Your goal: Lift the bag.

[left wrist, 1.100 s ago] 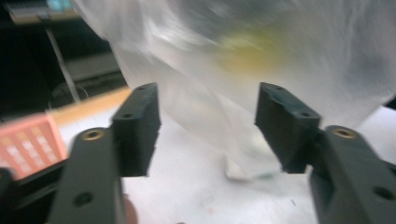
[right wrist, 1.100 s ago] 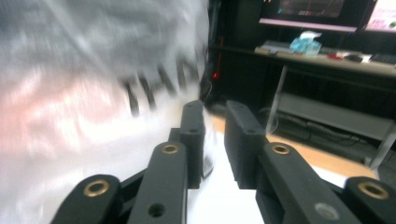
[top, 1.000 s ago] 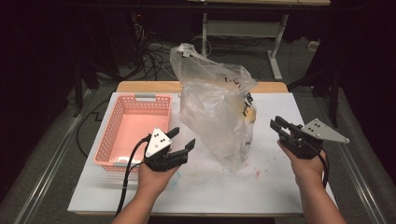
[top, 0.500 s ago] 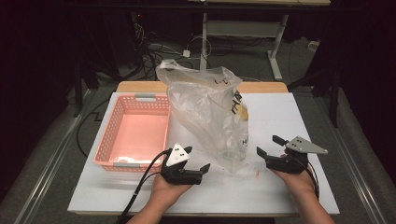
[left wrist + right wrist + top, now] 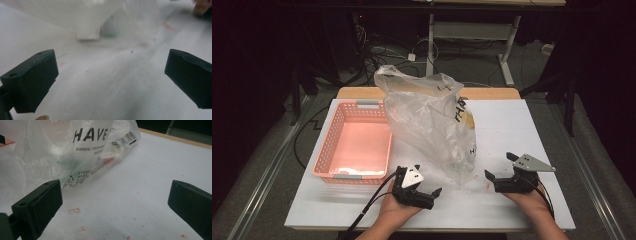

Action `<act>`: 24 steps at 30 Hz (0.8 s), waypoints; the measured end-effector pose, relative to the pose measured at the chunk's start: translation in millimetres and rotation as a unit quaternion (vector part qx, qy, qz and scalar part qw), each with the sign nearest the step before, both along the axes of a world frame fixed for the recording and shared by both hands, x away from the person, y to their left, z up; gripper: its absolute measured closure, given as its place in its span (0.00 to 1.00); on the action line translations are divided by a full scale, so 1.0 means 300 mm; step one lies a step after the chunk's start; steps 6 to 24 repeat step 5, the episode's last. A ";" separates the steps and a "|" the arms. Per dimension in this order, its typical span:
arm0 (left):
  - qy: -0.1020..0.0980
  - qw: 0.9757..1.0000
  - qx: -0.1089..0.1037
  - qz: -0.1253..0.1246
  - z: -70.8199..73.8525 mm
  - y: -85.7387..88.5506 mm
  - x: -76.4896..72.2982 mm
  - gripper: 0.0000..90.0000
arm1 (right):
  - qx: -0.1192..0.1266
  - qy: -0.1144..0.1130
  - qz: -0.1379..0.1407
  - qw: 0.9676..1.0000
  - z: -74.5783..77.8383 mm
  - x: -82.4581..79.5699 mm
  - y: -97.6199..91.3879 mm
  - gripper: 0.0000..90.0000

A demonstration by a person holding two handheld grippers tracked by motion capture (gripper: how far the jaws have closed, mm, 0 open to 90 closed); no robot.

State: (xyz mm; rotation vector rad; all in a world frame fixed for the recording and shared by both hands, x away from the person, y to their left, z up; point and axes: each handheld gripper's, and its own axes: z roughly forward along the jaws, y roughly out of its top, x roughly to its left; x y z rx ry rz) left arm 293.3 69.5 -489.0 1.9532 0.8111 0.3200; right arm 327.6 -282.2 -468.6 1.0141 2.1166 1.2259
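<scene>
**Both grippers low and wide, flanking the bag**

High view: the plastic bag (image 5: 432, 120) stands mid-table beside the pink basket (image 5: 354, 142); left gripper (image 5: 424, 192) and right gripper (image 5: 499, 180) rest apart near its base.

Left gripper view: jaws wide, empty, facing the bag's foot.

Right gripper view: jaws wide, empty, likely readying a grasp.

The clear plastic bag (image 5: 75, 150) bears black print: large letters "HAVE", beneath them "WARNING: TO AVOID", then smaller lines too fine to read, and a barcode label (image 5: 126, 138).
</scene>
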 end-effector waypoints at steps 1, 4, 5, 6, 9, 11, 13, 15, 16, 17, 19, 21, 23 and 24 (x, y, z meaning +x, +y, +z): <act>0.005 1.000 -0.004 0.005 -0.001 0.004 0.002 0.00 | 0.001 -0.005 0.001 1.000 0.000 0.002 -0.002 0.00; 0.013 1.000 -0.012 0.010 -0.003 0.009 0.008 0.00 | 0.008 -0.010 -0.005 1.000 0.004 0.000 -0.009 0.00; 0.010 1.000 -0.010 0.010 -0.003 0.008 0.007 0.00 | 0.012 -0.011 -0.008 1.000 0.005 -0.002 -0.011 0.00; 0.010 1.000 -0.010 0.010 -0.003 0.008 0.007 0.00 | 0.012 -0.011 -0.008 1.000 0.005 -0.002 -0.011 0.00; 0.010 1.000 -0.010 0.010 -0.003 0.008 0.007 0.00 | 0.012 -0.011 -0.008 1.000 0.005 -0.002 -0.011 0.00; 0.010 1.000 -0.010 0.010 -0.003 0.008 0.007 0.00 | 0.012 -0.011 -0.008 1.000 0.005 -0.002 -0.011 0.00; 0.010 1.000 -0.010 0.010 -0.003 0.008 0.007 0.00 | 0.012 -0.011 -0.008 1.000 0.005 -0.002 -0.011 0.00; 0.010 1.000 -0.010 0.010 -0.003 0.008 0.007 0.00 | 0.012 -0.011 -0.008 1.000 0.005 -0.002 -0.011 0.00; 0.010 1.000 -0.010 0.010 -0.003 0.008 0.007 0.00 | 0.012 -0.011 -0.008 1.000 0.005 -0.002 -0.011 0.00; 0.010 1.000 -0.010 0.010 -0.003 0.008 0.007 0.00 | 0.012 -0.011 -0.008 1.000 0.005 -0.002 -0.011 0.00; 0.010 1.000 -0.010 0.010 -0.003 0.008 0.007 0.00 | 0.012 -0.011 -0.008 1.000 0.005 -0.002 -0.011 0.00; 0.010 1.000 -0.010 0.010 -0.003 0.008 0.007 0.00 | 0.012 -0.011 -0.008 1.000 0.005 -0.002 -0.011 0.00; 0.010 1.000 -0.010 0.010 -0.003 0.008 0.007 0.00 | 0.012 -0.011 -0.008 1.000 0.005 -0.002 -0.011 0.00; 0.010 1.000 -0.010 0.010 -0.003 0.008 0.007 0.00 | 0.012 -0.011 -0.008 1.000 0.005 -0.002 -0.011 0.00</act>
